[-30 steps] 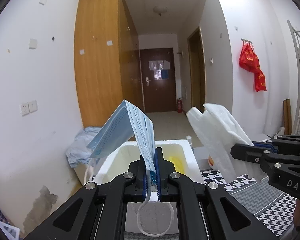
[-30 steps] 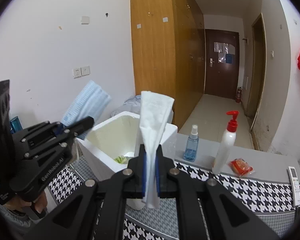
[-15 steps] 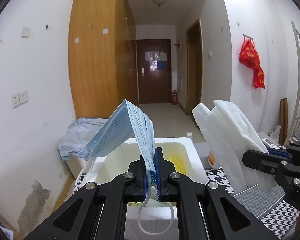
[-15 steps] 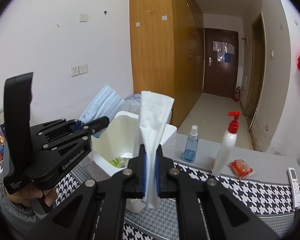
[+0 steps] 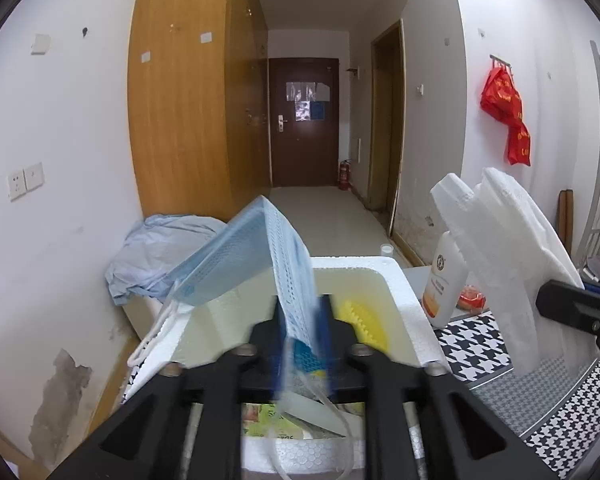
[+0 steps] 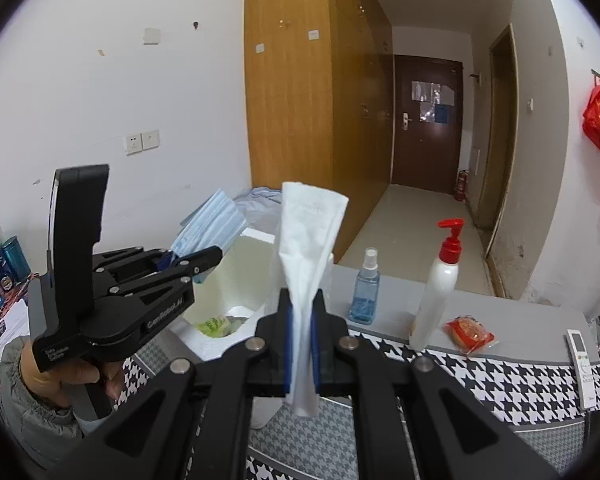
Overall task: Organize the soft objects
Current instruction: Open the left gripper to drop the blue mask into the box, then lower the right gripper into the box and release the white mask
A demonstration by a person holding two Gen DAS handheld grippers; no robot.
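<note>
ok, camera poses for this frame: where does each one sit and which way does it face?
Left wrist: on the left gripper, looking along its fingers over the white foam box toward the hallway door; its jaws have just been opening, blue mask between them.
Right wrist: on the right gripper, shut on the white tissue, facing the same hallway; the left gripper and the person's hand show at left.
Shared: box, mask, tissue, pump bottle.

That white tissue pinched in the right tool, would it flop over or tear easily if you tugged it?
Probably limp: the white tissue stands up only because it is folded and bunched where the right tool pinches it, and its loose end hangs below. It looks thin and very light, so a sharp tug would likely tear it.
</note>
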